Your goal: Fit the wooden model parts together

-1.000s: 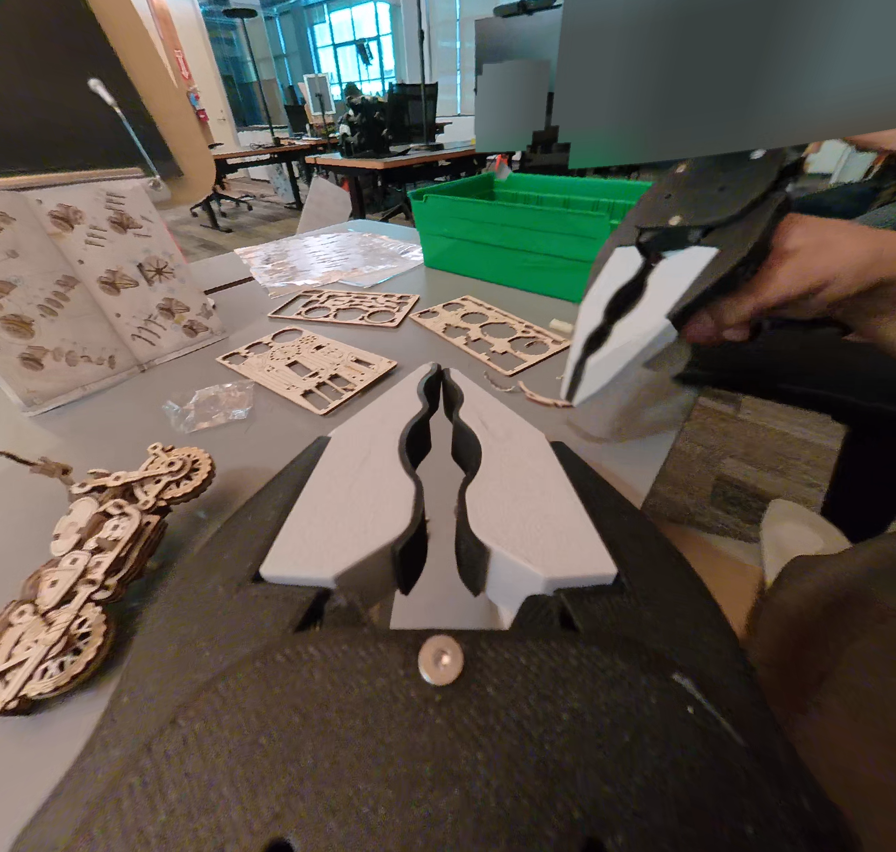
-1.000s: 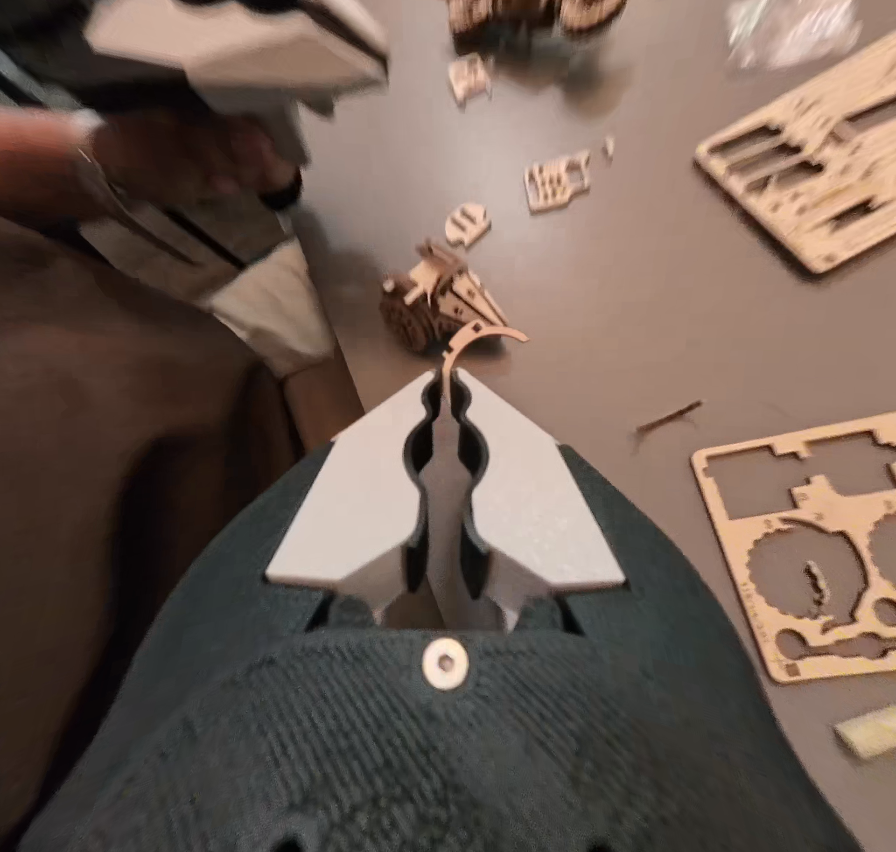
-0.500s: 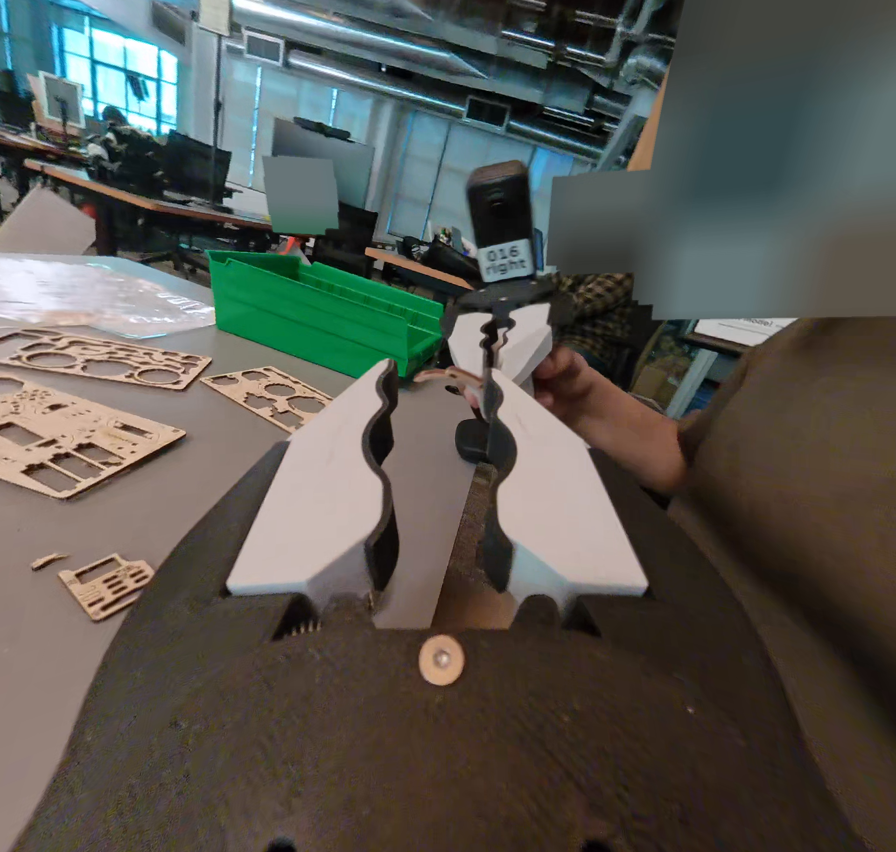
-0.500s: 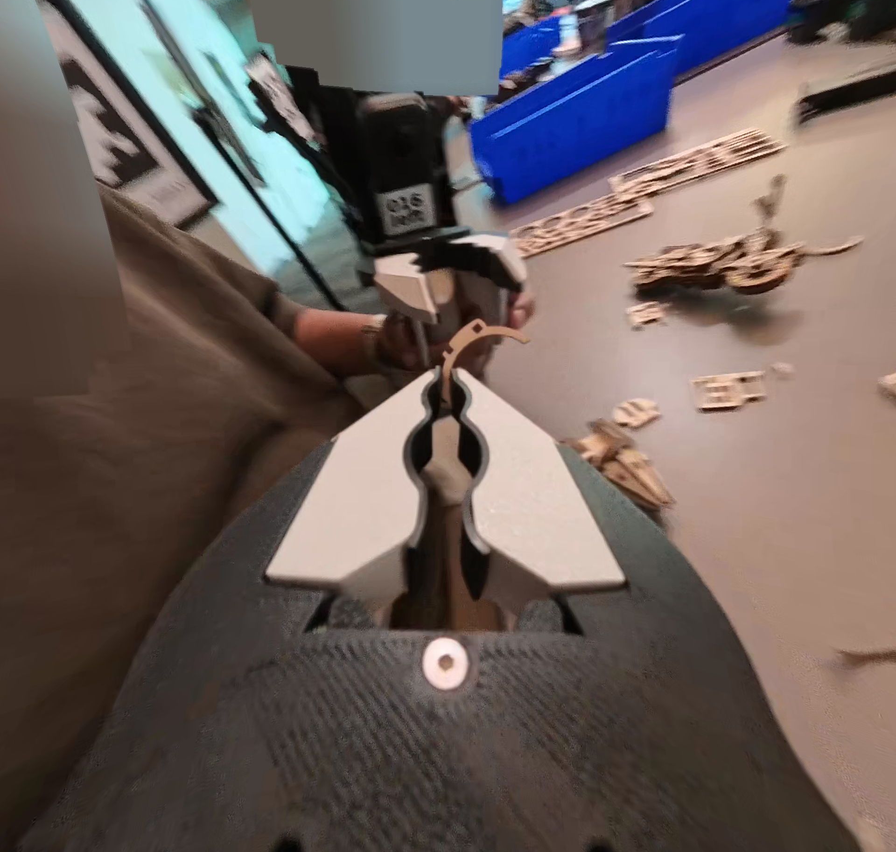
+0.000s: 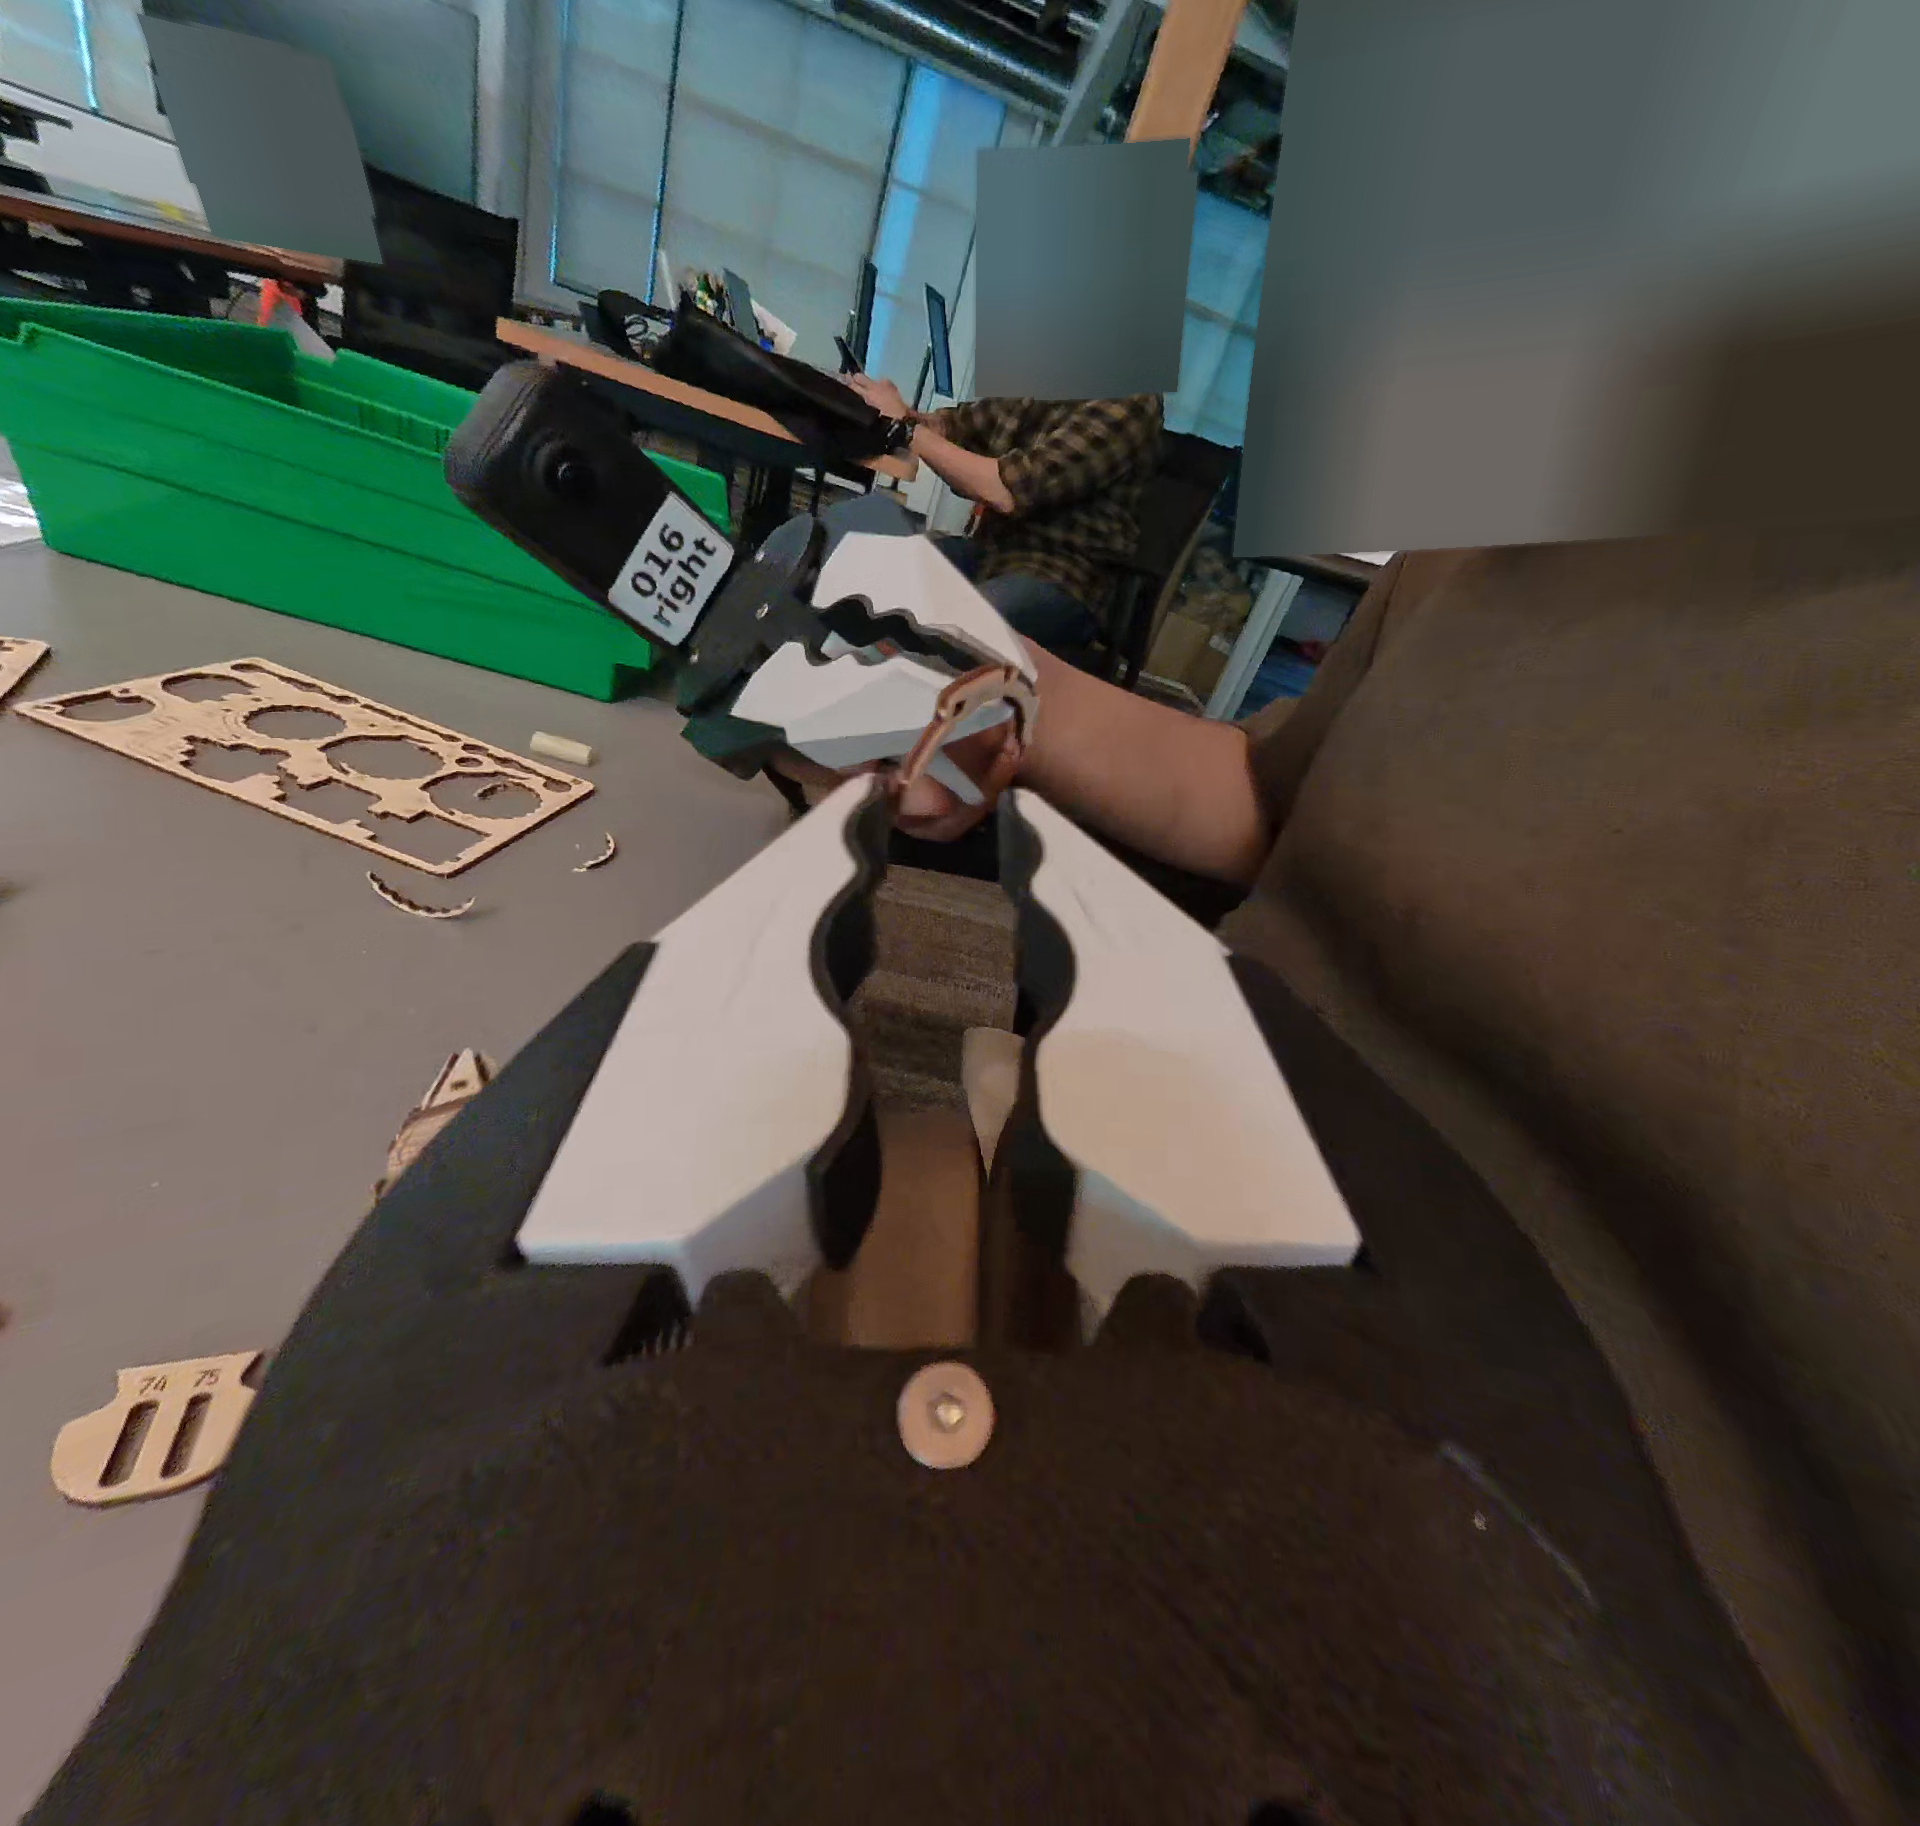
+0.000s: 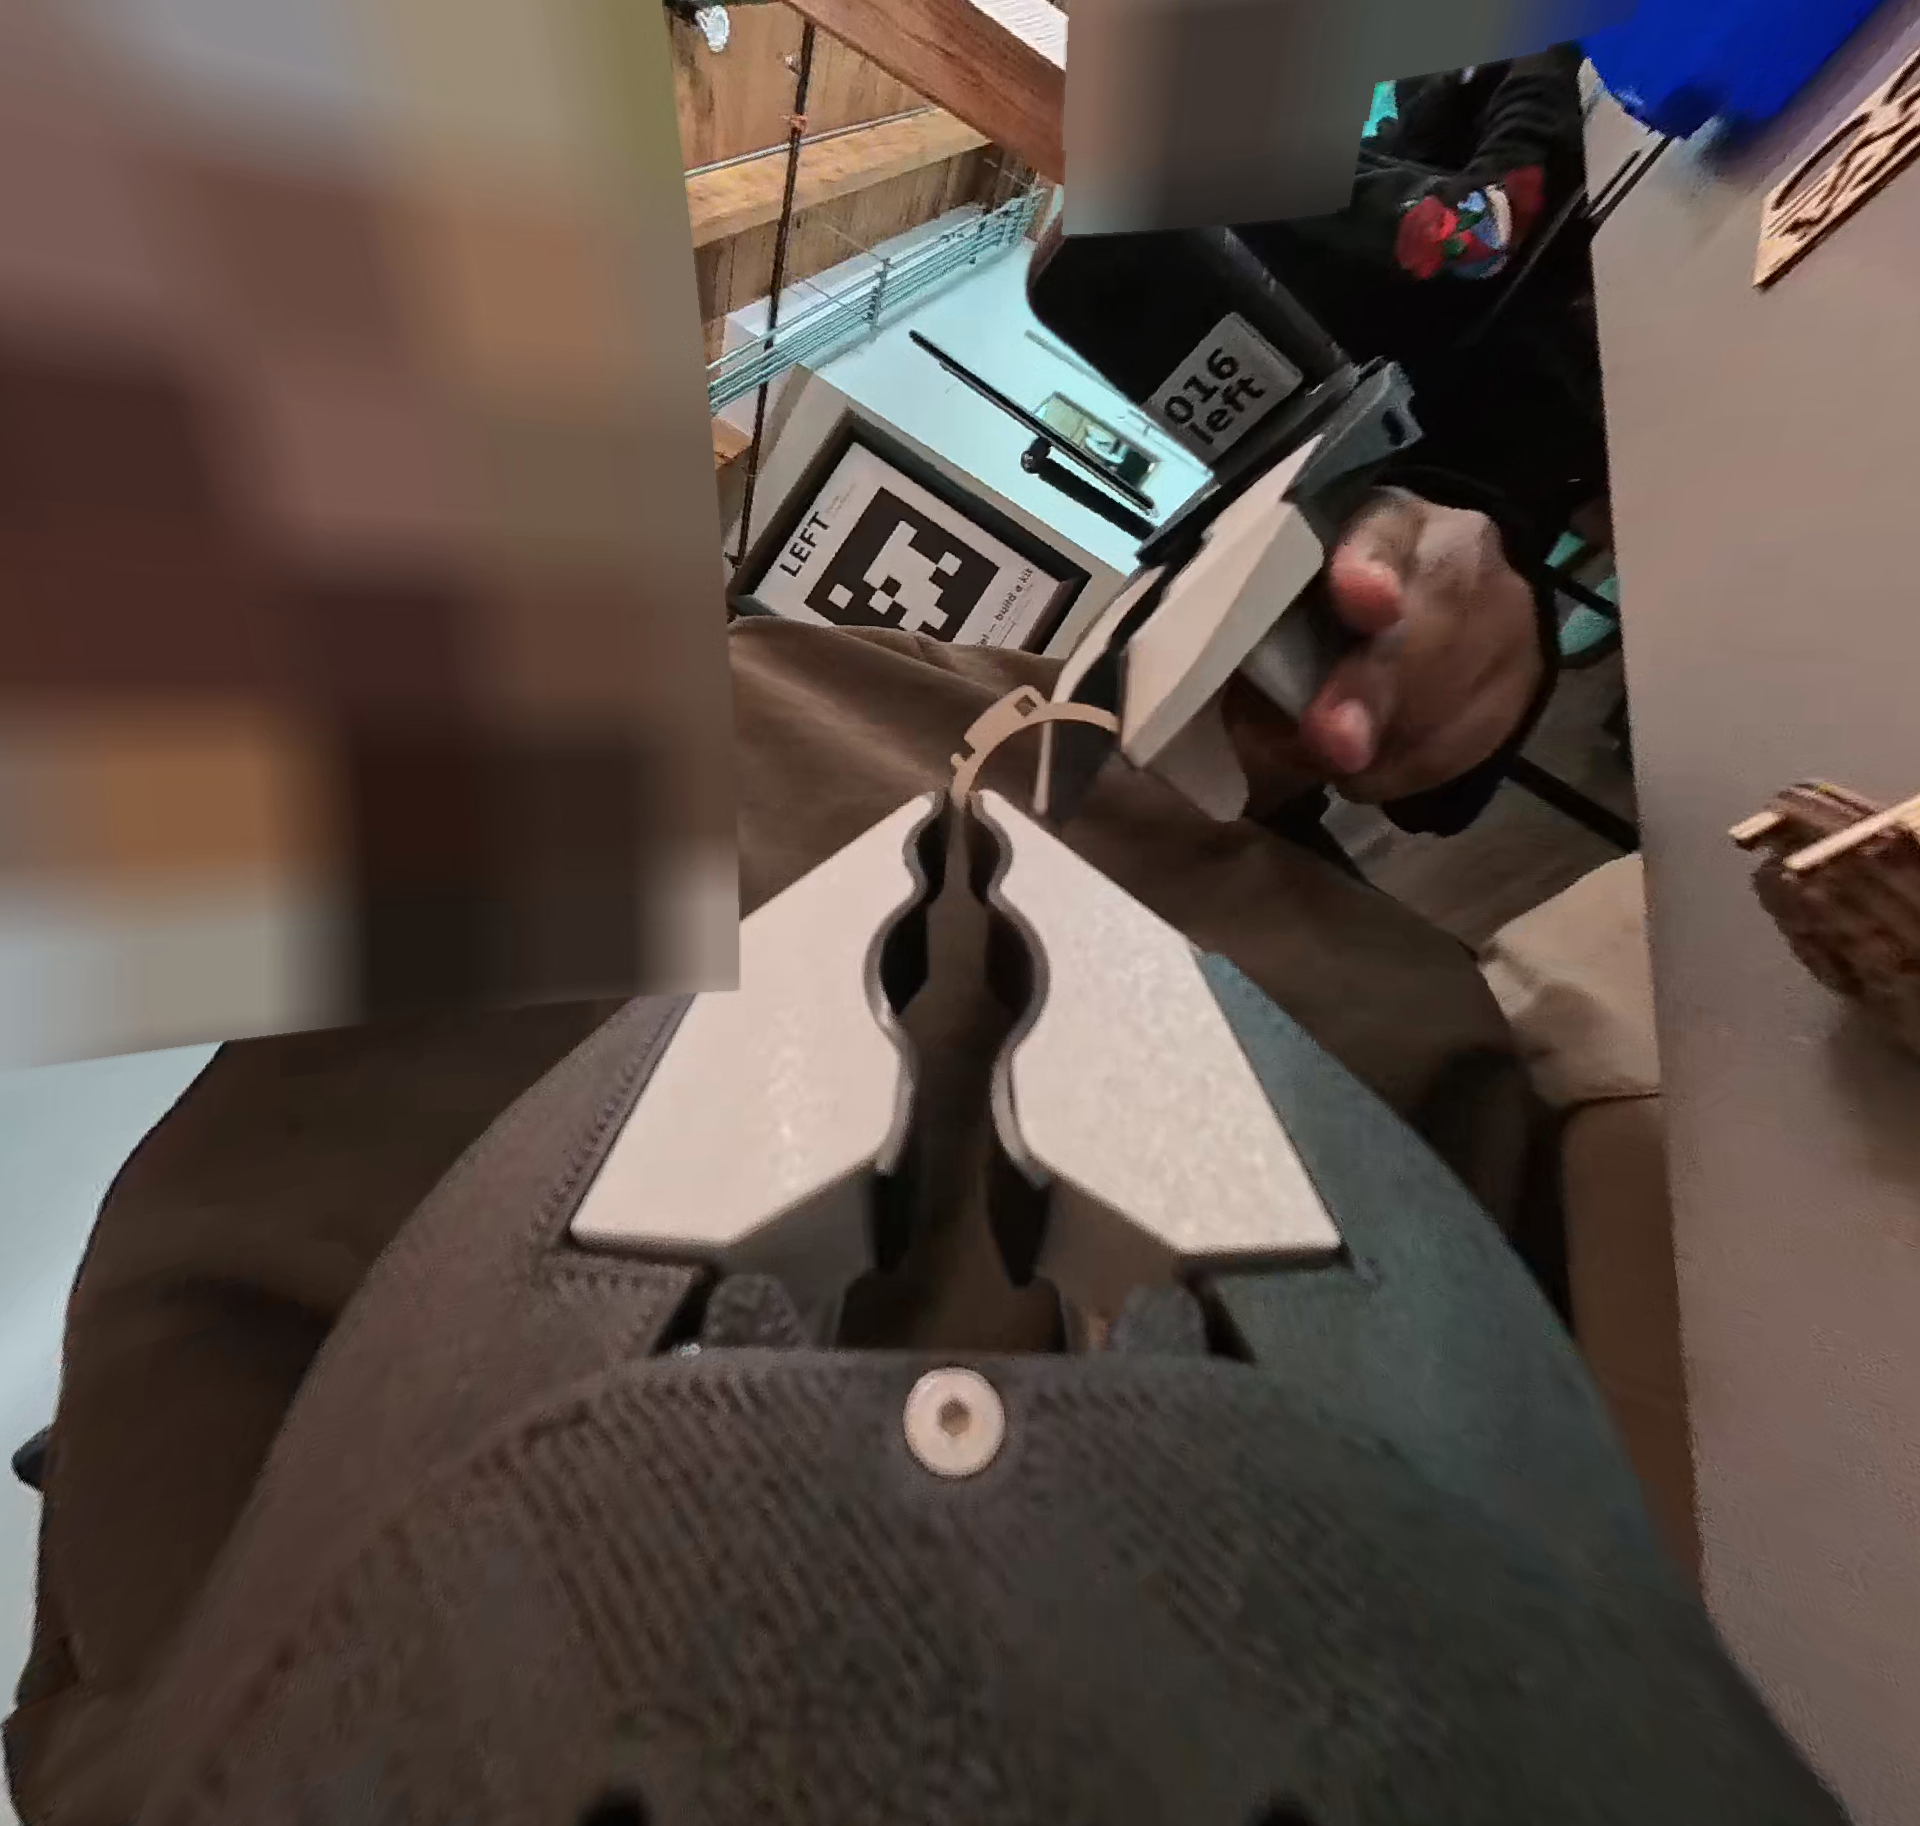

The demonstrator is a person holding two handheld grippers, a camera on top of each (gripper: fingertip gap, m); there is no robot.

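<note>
My right gripper (image 6: 958, 812) is shut on one end of a thin curved wooden arc (image 6: 1023, 718), held up in the air off the table's edge. It also shows in the left wrist view (image 5: 1023, 680), with the arc (image 5: 977, 701) curving down from its tips. My left gripper (image 5: 938, 802) is open and holds nothing. The arc's free end sits just inside its tips, close to the left finger (image 5: 769, 997). In the right wrist view the left gripper (image 6: 1081, 737) faces mine, with the arc's far end between its jaws.
On the grey table (image 5: 208, 1049) lie a cut-out wooden sheet (image 5: 312, 768), curved scraps (image 5: 421, 906) and a slotted piece (image 5: 156, 1423). A green bin (image 5: 312, 509) stands behind. A built wooden assembly (image 6: 1849, 893) sits at the table's edge. A person's torso is close behind both grippers. Less than 4 cm separates the two grippers' tips.
Both grippers rose from the table and turned to face each other. My left gripper opened. My right gripper brought the arc up to the left gripper's tips.
</note>
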